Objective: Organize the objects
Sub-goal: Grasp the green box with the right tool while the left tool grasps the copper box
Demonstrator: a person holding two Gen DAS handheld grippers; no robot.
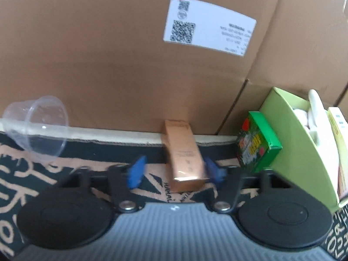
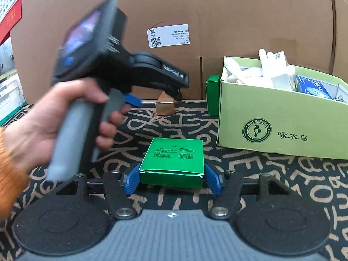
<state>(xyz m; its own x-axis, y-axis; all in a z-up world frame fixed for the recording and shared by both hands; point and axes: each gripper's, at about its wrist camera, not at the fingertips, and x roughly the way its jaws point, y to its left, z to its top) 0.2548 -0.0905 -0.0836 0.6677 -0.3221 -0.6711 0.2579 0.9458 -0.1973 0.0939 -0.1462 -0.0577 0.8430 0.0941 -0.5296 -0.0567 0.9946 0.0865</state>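
Soft, even daylight, faint shadows. Both fisheye views bend strongly at the edges. The left wrist view is smeared throughout; the hand [image 2: 43, 128] is motion-blurred.

Your left gripper [image 1: 174, 170] sits spread around the copper box [image 1: 184, 156], right pad touching it; a green box [image 1: 256, 142] leans against the light-green bin [image 1: 289, 134].

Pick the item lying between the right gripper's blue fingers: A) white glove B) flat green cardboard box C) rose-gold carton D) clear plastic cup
B: the flat green cardboard box lies on the patterned mat between the open right gripper fingers.
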